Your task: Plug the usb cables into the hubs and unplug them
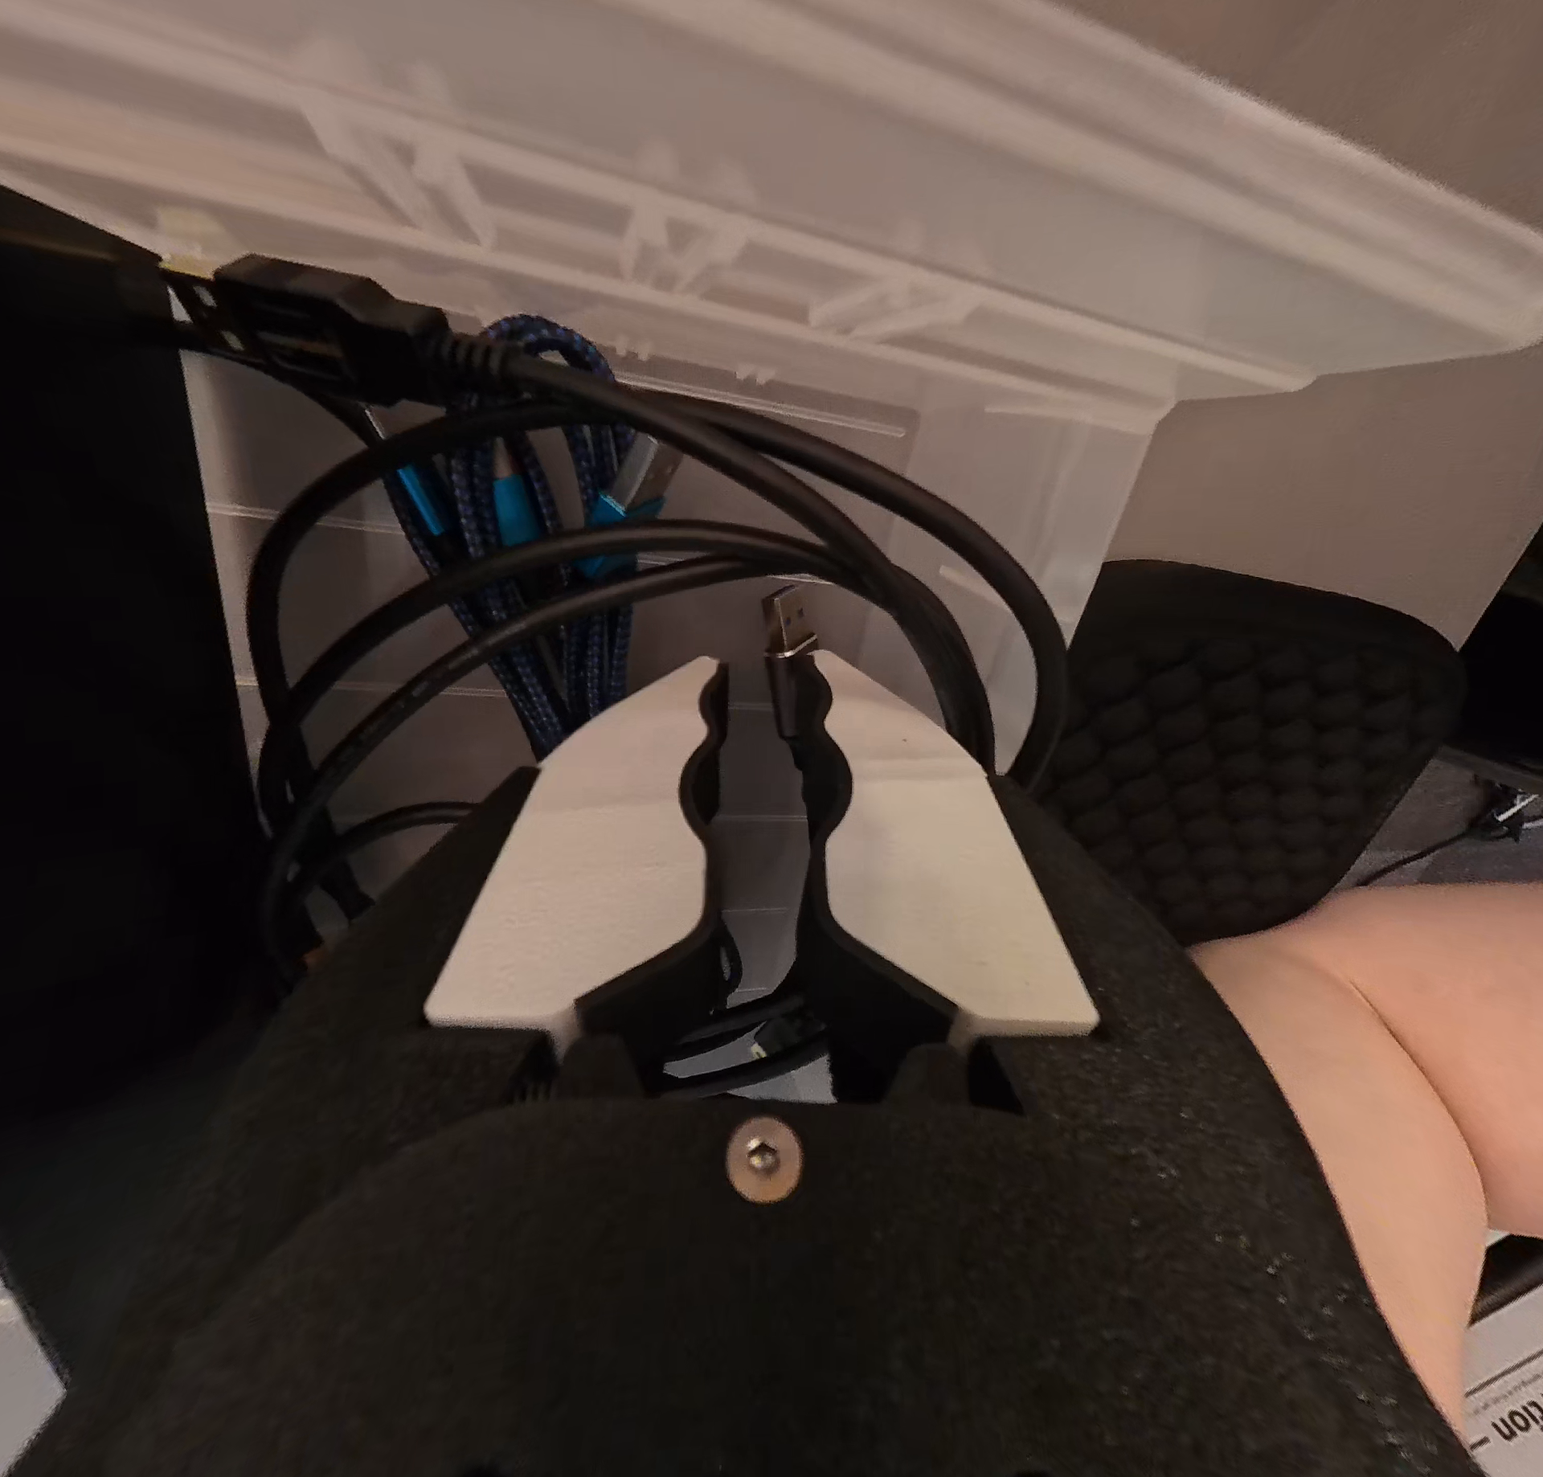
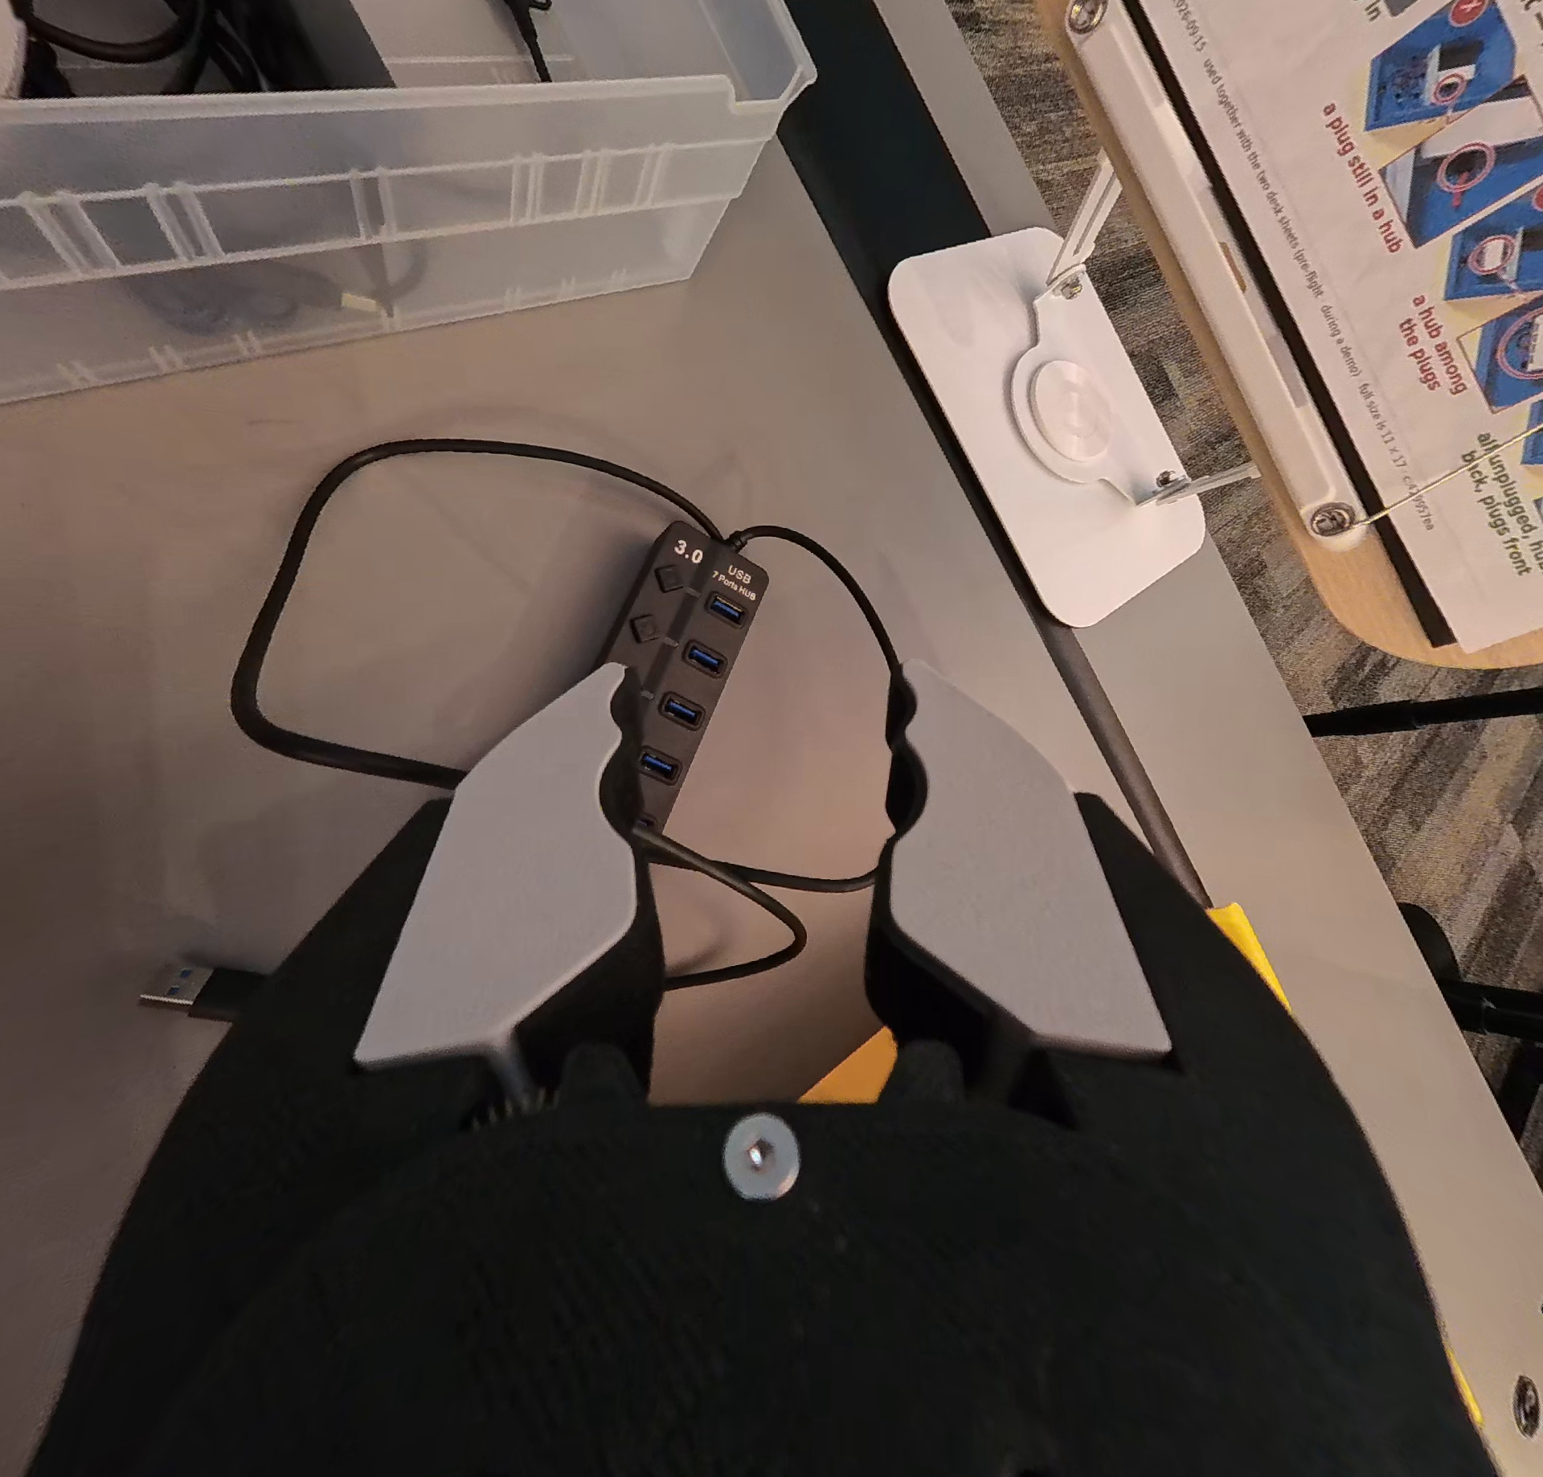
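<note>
1. Cable pick-up looks like the step in hand: the left hand-held gripper (image 1: 764,669) reaches into the clear plastic bin (image 1: 835,285), its fingers narrowed around a dark-sleeved USB plug (image 1: 785,652). The plug stands upright at the fingertips, metal end pointing away. Whether it is truly clamped or only resting against the right finger, I cannot tell.

2. Around that plug arch several black cables (image 1: 751,468). Behind them hangs a blue braided cable bundle (image 1: 534,518) with bright blue connectors.

3. The right hand-held gripper (image 2: 760,677) hovers with its fingers spread wide and holding nothing, low over the black USB hub (image 2: 697,660).

4. The hub lies flat on the grey counter (image 2: 250,560); four blue ports face up in view, all empty. Its lower end is hidden behind the left finger. The hub's own thin lead (image 2: 275,619) loops around it on the counter.

5. A loose blue-tongued USB plug (image 2: 188,990) lies on the counter at the lower left of the right wrist view.

6. No cable sits in any visible port, so plugging in has probably not begun.

7. The next move likely calls for a firm grip on the plug's sleeve, lifting it free of the arching cables without snagging. Then the right fingers would close on the hub's sides to steady it while the plug is lined up with a port.
</note>
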The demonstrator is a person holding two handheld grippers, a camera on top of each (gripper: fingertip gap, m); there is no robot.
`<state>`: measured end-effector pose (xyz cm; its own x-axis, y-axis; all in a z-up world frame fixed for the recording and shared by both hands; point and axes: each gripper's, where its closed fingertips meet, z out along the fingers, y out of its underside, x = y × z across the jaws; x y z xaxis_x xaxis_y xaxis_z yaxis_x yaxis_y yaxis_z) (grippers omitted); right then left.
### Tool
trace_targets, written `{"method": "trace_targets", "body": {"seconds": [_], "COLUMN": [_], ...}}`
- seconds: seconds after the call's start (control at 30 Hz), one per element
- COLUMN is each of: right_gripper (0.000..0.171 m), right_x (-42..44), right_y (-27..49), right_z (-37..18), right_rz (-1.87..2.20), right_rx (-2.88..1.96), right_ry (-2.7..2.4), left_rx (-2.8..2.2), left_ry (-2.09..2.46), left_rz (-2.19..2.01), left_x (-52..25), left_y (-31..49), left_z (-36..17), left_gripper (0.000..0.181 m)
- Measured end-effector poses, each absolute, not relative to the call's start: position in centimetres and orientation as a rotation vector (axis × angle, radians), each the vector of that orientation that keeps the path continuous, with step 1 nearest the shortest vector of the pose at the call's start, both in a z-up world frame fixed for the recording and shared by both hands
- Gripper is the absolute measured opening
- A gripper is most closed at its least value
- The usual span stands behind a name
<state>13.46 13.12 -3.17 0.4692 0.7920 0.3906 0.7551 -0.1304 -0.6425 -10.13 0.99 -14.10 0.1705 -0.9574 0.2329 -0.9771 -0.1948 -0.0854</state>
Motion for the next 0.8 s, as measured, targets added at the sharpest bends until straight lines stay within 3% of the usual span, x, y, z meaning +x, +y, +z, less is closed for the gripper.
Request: {"method": "trace_targets", "body": {"seconds": [0.33,0.8], "right_gripper": [0.057,0.058], "right_x": [13.2,13.1], "right_y": [13.0,13.1], "right_z": [-3.5,-4.0], "right_rz": [0.051,0.039], "right_rx": [-1.891,-1.891], "right_ry": [-1.317,-1.337], "left_rx": [2.345,2.231], "left_ry": [-1.865,-1.948], "left_rz": [0.605,0.436], "left_x": [-9.9,-10.8], "left_y": [0.9,0.3], "left_z": [-13.8,-14.7], "left_gripper": [0.025,0.009]}}
